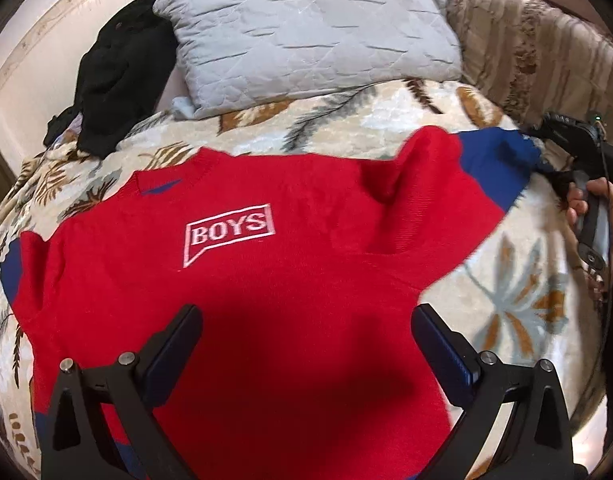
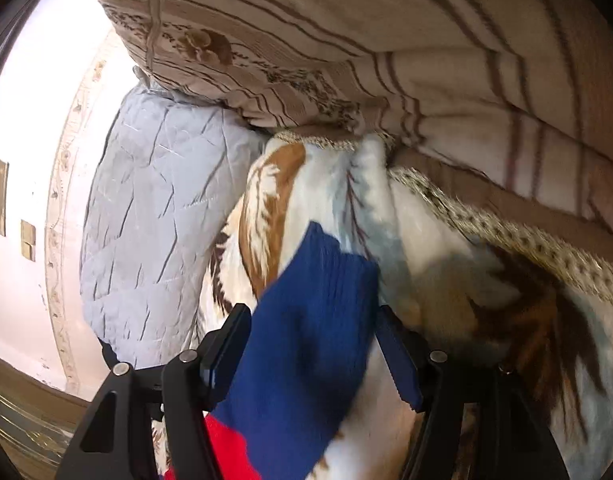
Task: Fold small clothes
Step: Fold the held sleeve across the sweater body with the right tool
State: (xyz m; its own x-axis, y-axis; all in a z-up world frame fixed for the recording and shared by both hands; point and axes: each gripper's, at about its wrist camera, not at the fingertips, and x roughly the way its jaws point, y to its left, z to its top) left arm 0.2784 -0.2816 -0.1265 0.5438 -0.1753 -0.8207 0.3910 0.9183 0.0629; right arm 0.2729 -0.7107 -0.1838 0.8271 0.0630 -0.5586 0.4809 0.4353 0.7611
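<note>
one red sweater on the bed, two tools

lowest in the left wrist view, the left tool (image 1: pixel 306 344) hangs released over the hem of one red sweater (image 1: pixel 234 280), which fills the frame's middle, spread on a leaf-print blanket (image 1: pixel 506 300). in the right wrist view, the right tool (image 2: pixel 310 356) stands parted, one blue cuff (image 2: pixel 306 320) lying loose between its fingers. farther, upper frame: one grey pillow (image 1: pixel 306 36), one black garment (image 1: pixel 118 76), one striped cushion (image 1: pixel 538 52).
</note>
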